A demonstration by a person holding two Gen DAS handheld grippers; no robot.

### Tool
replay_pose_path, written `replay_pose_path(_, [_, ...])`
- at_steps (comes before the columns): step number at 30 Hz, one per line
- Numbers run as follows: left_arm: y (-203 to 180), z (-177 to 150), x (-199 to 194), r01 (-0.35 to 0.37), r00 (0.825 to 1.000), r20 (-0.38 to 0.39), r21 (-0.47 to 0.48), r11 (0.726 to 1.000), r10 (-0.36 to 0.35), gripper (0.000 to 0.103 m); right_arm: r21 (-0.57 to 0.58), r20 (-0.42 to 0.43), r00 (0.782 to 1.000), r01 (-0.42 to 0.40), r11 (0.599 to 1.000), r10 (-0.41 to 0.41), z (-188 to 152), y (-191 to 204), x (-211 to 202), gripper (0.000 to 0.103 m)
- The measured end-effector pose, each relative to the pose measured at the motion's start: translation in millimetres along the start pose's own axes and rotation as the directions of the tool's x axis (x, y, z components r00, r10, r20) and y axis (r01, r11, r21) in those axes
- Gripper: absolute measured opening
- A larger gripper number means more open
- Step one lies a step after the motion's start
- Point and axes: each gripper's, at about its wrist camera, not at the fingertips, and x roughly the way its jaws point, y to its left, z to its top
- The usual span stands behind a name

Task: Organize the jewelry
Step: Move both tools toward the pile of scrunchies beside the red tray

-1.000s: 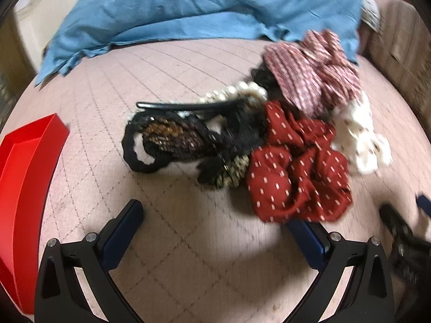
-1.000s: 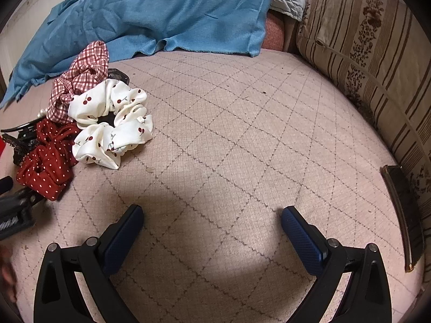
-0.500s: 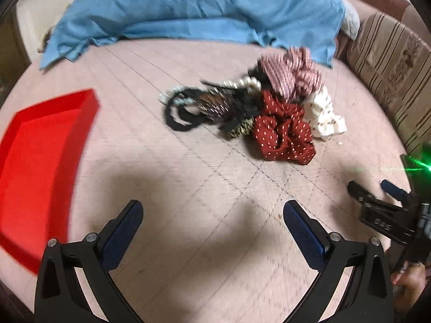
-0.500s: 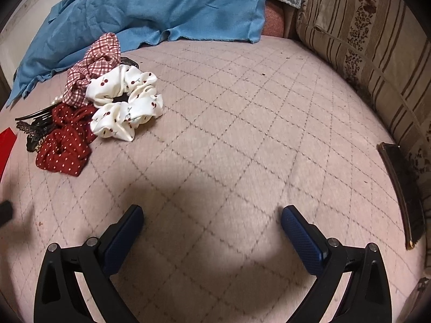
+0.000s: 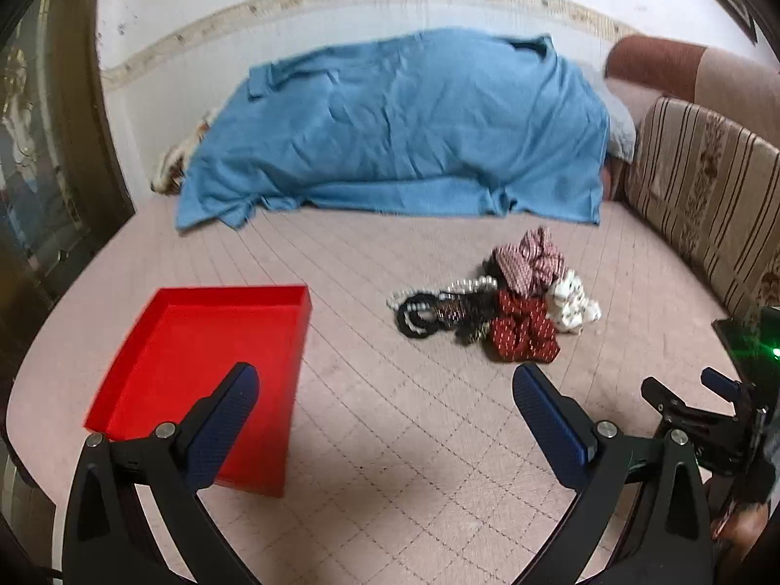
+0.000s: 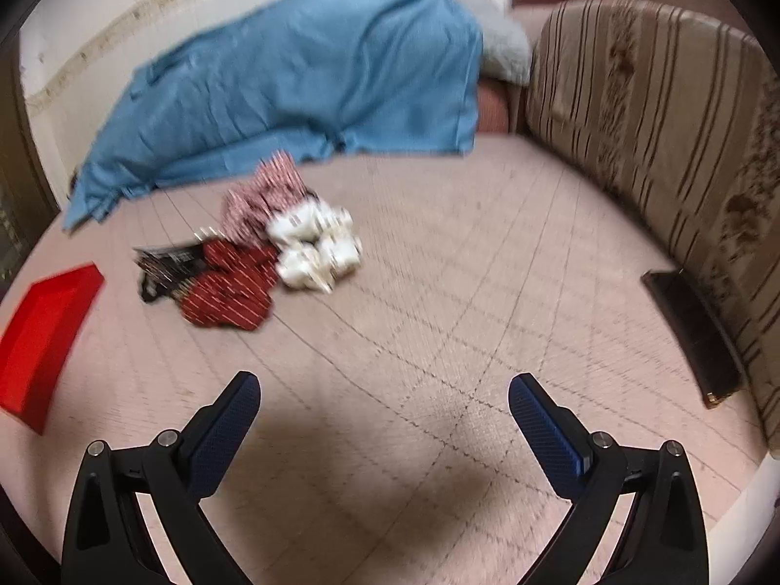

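Both cameras sit farther back from the pile than a second ago: in the left wrist view the accessories filled the middle of the frame then, now they are small and well ahead of the left claw [image 5: 385, 380]. The red tray [image 5: 146, 390], then only a sliver at the left edge, now shows whole, left of the pile and well apart from it; the claw's left finger overlaps its near edge in the frame. Left claw is open, nothing between the fingers. Right claw [image 6: 385, 392] is open too, empty, as before; it also shows at the right edge of the left view.

Pile: dark red dotted scrunchie [image 5: 524, 331] nearest the claws, white cherry-print scrunchie [image 5: 573, 304] touching it on the right, red checked scrunchie [image 5: 529, 263] behind both, black hair ties and a pearl strand [image 5: 438, 309] on the pile's left side. The right view is motion-blurred, so small pieces there can't be told apart.

Surface is a pink quilted mattress [image 6: 438, 292] with a diamond stitch. Behind the pile lies a crumpled blue cloth [image 5: 399, 131] against a white wall. To the pile's right is a striped beige cushion [image 6: 658, 122], with a dark flat object [image 6: 692, 331] lying along its base.
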Motion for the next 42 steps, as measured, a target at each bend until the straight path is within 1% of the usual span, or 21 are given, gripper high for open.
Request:
replay_pose_path(5, [5,2,-25,-0.016,0.998,0.053,-0.009,1.000,0.017,0.103,0.003,0.117,0.993,0.015,1.000,-0.015,12,11,-39,0.103])
replay_pose_path(7, [6,2,-33,-0.023,0.997,0.074,-0.006,1.000,0.023,0.103,0.013,0.209,0.977,0.026,1.000,-0.028,17,15,-62,0.103])
replay_pose_path(8, [7,2,-36,-0.024,0.996,0.085,-0.003,1.000,0.025,0.103,0.019,0.257,0.966,0.037,0.999,-0.041,18,17,-71,0.103])
replay_pose_path(10, [8,1,-43,-0.040,0.994,0.098,0.007,0.999,0.040,0.103,0.033,0.349,0.935,0.062,0.998,-0.069,22,19,-89,0.103])
replay_pose_path(11, [9,0,-46,-0.043,0.994,0.102,0.011,0.999,0.041,0.103,0.034,0.365,0.928,0.060,0.998,-0.068,24,20,-94,0.103])
replay_pose_path(13, [10,0,-49,-0.046,0.994,0.100,0.013,0.999,0.045,0.103,0.028,0.364,0.930,0.053,0.998,-0.059,30,23,-98,0.103])
replay_pose_path(14, [11,-1,-50,-0.053,0.994,0.097,0.012,0.998,0.052,0.103,0.018,0.356,0.934,0.030,0.999,-0.034,35,25,-100,0.103])
replay_pose_path(16, [13,-1,-51,-0.058,0.994,0.094,0.009,0.998,0.057,0.103,0.010,0.351,0.936,0.017,1.000,-0.019,39,28,-104,0.103])
replay_pose_path(21, [23,-2,-53,-0.038,0.997,0.073,-0.022,0.999,0.039,0.103,-0.001,0.351,0.936,0.009,1.000,-0.008,39,36,-108,0.103])
replay_pose_path(26, [31,-5,-51,-0.015,0.999,0.046,-0.048,0.999,0.017,0.103,0.001,0.326,0.945,0.016,1.000,-0.015,41,39,-108,0.103])
replay_pose_path(31, [32,-7,-44,-0.018,1.000,0.019,-0.057,0.998,0.019,0.103,-0.013,0.354,0.935,0.042,0.999,-0.035,44,41,-113,0.103])
replay_pose_path(33, [32,-7,-41,-0.017,1.000,0.010,-0.058,0.998,0.018,0.103,-0.017,0.348,0.937,0.040,0.999,-0.031,46,42,-111,0.103])
replay_pose_path(38, [30,-8,-33,-0.029,1.000,-0.004,-0.049,0.998,0.029,0.103,-0.028,0.311,0.950,0.014,1.000,-0.005,49,43,-99,0.103])
replay_pose_path(42, [31,-8,-25,-0.027,0.999,-0.019,-0.052,0.998,0.026,0.103,-0.048,0.300,0.954,0.014,0.999,0.001,47,45,-88,0.103])
